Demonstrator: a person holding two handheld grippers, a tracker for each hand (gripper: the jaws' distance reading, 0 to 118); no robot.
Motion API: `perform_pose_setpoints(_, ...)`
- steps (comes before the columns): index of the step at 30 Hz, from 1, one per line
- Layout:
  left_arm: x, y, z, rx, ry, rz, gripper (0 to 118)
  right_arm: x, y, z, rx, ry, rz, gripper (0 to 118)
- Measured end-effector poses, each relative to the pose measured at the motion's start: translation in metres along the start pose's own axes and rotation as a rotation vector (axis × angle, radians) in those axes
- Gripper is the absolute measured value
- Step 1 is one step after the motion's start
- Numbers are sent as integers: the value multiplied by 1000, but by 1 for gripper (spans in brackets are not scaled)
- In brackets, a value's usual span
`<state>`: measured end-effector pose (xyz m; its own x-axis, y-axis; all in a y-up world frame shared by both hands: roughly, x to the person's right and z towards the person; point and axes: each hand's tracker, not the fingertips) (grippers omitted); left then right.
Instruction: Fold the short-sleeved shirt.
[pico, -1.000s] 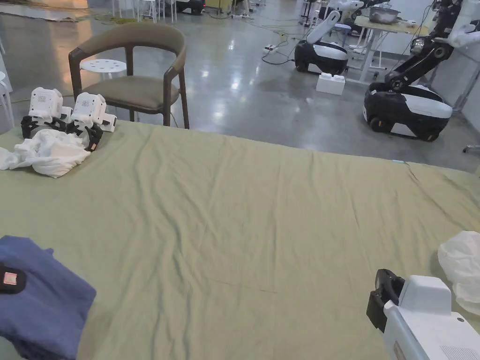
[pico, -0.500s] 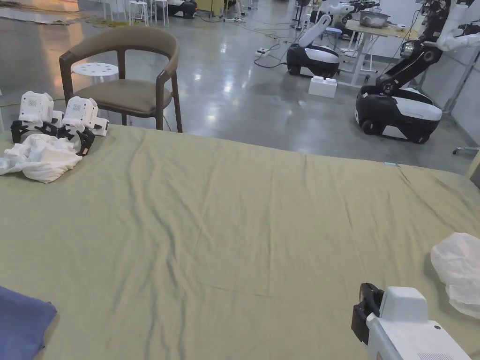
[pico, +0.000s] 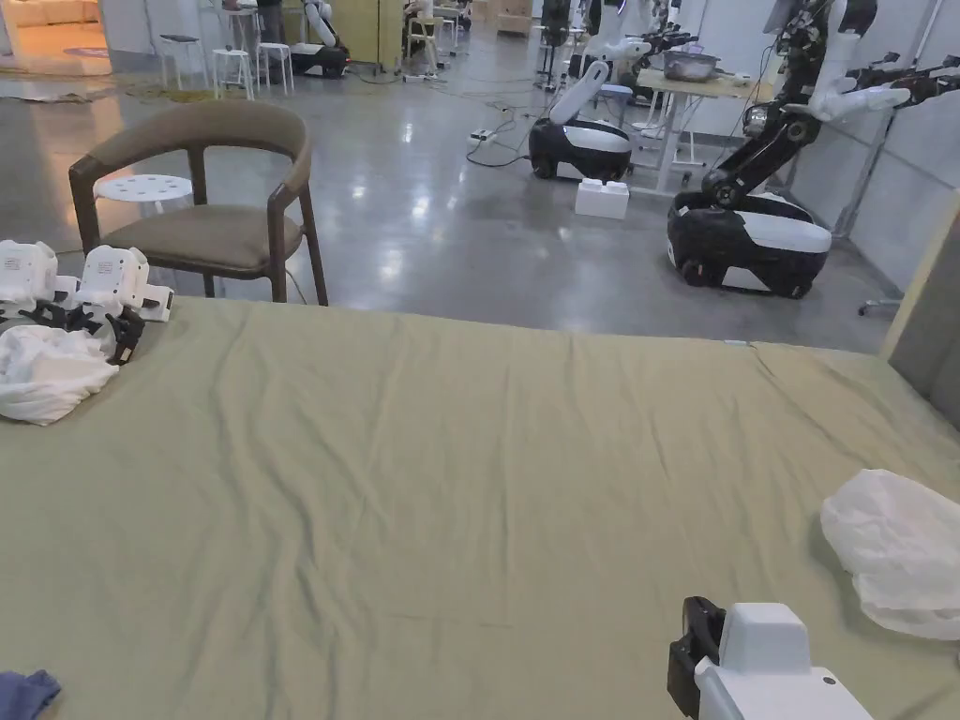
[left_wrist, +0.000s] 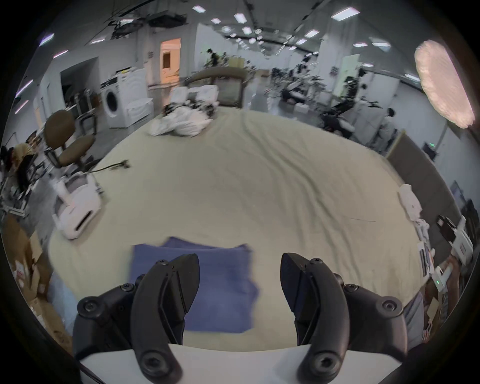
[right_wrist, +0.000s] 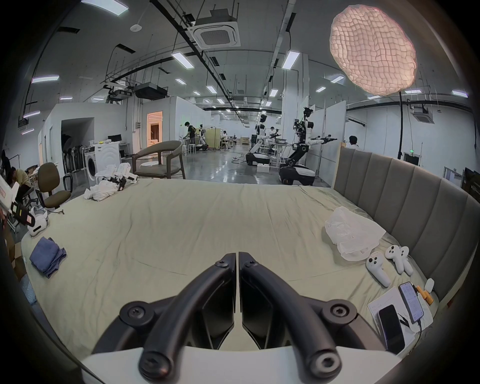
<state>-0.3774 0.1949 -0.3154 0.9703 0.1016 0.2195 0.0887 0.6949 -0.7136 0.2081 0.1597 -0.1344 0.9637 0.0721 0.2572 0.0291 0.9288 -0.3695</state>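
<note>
While the bed (pico: 487, 450) lies mostly bare, the blue shirt (left_wrist: 207, 285) sits folded at its near left corner; folding looks done. Left gripper (left_wrist: 240, 283): jaws wide, empty, above it. Right gripper (right_wrist: 238, 285): jaws closed, empty.

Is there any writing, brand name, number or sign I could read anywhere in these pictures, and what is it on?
None can be read.
Spare grippers at the far corner of the bed: small square marks, too small to read.
Paper sheet by the headboard: faint print, too small.
Lit phone on it: not legible.
Washing machine: no legible brand.
</note>
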Motion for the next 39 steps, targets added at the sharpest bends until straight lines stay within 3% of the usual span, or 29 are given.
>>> perform_pose_setpoints(3, 49, -20, -10, 58, -94, -20, 65, 3, -4, 0, 2, -6, -14, 1)
perform_pose_setpoints(7, 110, -38, -26, 124, -128, -45, 47, 8, -7, -1, 1, -16, -39, 1)
perform_pose_setpoints(13, 190, -43, -43, 285, -88, -7, 8, 19, 1, -1, 38, -43, -68, 1)
perform_pose_setpoints(16, 218, -41, -50, 386, -41, 7, 1, 23, 6, -1, 66, -53, -72, 1)
perform_pose_setpoints(28, 296, -28, -31, 603, -3, -102, 0, 25, 20, 1, 158, -84, -93, 1)
perform_pose_setpoints(39, 293, -23, -23, 638, 39, -118, 0, 14, 24, -1, 193, -78, -86, 1)
